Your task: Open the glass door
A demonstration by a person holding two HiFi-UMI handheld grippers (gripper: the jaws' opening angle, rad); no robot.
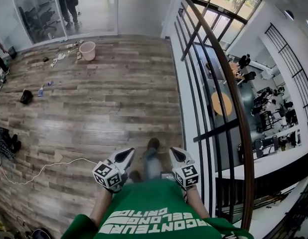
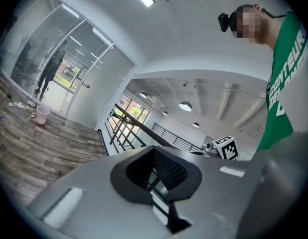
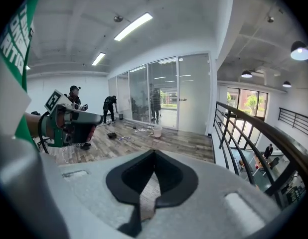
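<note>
Head view: grainy plank floor point(image 1: 104, 93), glass door point(image 1: 94, 9).

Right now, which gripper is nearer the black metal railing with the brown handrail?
Right. The right gripper sits just left of the black metal railing; the left gripper is farther left, beyond the person's legs, over the wood-plank floor.

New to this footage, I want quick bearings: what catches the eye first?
A dark curved railing sweeps down the right of the head view, a lower floor visible beyond it. Across the wooden floor, the glass door stands at the far wall with a pink bucket in front of it. Nearest, the left gripper and right gripper sit by the person's green shirt, both shut and empty.
</note>
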